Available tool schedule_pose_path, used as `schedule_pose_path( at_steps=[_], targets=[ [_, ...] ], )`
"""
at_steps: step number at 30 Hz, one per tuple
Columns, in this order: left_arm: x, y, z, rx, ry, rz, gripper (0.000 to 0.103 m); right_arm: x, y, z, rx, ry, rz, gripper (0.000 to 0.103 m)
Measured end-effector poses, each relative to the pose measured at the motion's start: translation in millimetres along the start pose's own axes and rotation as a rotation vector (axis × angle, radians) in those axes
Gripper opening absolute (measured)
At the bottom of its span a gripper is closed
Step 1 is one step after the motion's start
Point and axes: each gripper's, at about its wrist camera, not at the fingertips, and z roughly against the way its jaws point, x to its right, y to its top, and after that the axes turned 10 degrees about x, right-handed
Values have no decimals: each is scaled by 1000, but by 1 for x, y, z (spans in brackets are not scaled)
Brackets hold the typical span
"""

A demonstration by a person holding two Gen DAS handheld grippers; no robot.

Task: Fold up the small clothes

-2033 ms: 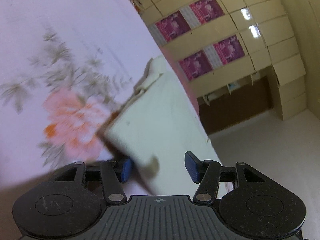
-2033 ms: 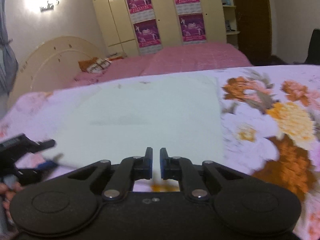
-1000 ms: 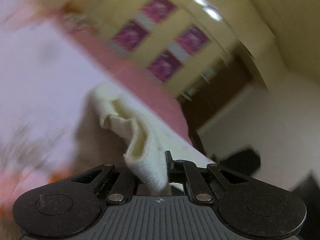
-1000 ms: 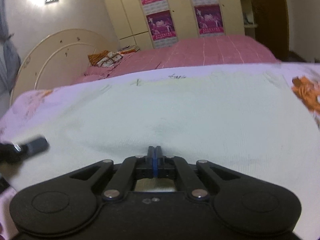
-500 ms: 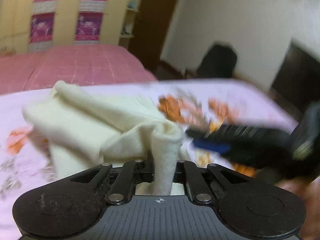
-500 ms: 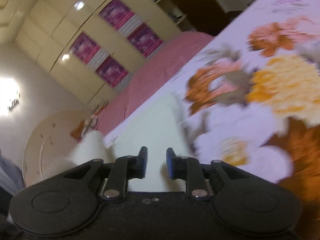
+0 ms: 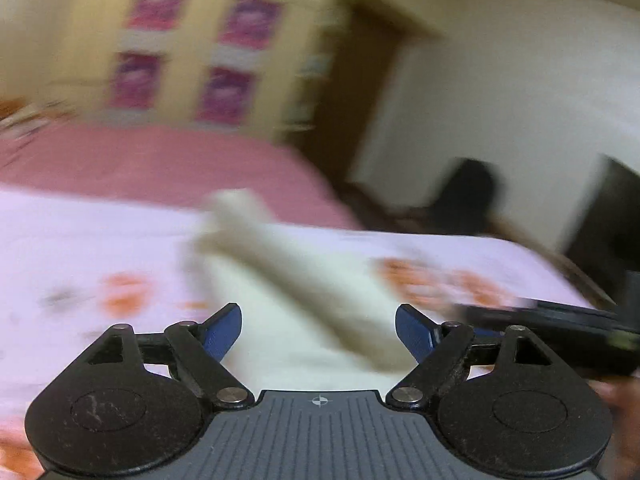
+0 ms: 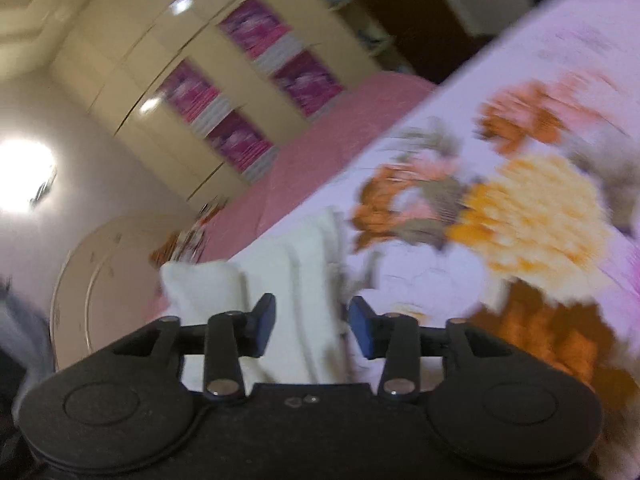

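A cream cloth [image 7: 296,280] lies folded over on the floral bedspread [image 7: 80,240], blurred by motion, just ahead of my left gripper [image 7: 318,326], whose jaws stand wide open and hold nothing. In the right wrist view the same cloth [image 8: 296,264] lies bunched in a narrow strip ahead of my right gripper [image 8: 312,322], which is open and empty, with the cloth showing between its jaws. The right gripper's body also shows at the right edge of the left wrist view [image 7: 560,320].
A pink bed [image 7: 160,160] lies beyond the floral bedspread, with a rounded headboard [image 8: 112,272]. Cream wardrobes with magenta posters [image 8: 256,80] line the far wall. A dark chair [image 7: 468,196] and a brown door [image 7: 352,80] stand at the right.
My left gripper has opened and let go of the cream cloth, which has dropped onto the bedspread. My right gripper has opened wider. Both views have swung.
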Motion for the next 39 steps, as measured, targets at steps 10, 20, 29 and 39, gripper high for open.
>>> schedule_pose_path(
  at_steps=[10,20,29,39],
  targets=[
    [-56,-4,-21,-40,143,192,83,-131,-48,-67,-103,148,691,55],
    [-55,-20,-52,-69,118,177,83,-93,-12,-89,-73,-7,392,15],
    [-43,-21,-63,-88,82,167,83,-13,24,-74,-86,47,-30,37],
    [-46,-21,-75,-127,57,175,83,-15,6,-97,-240,102,-22,36]
  ],
)
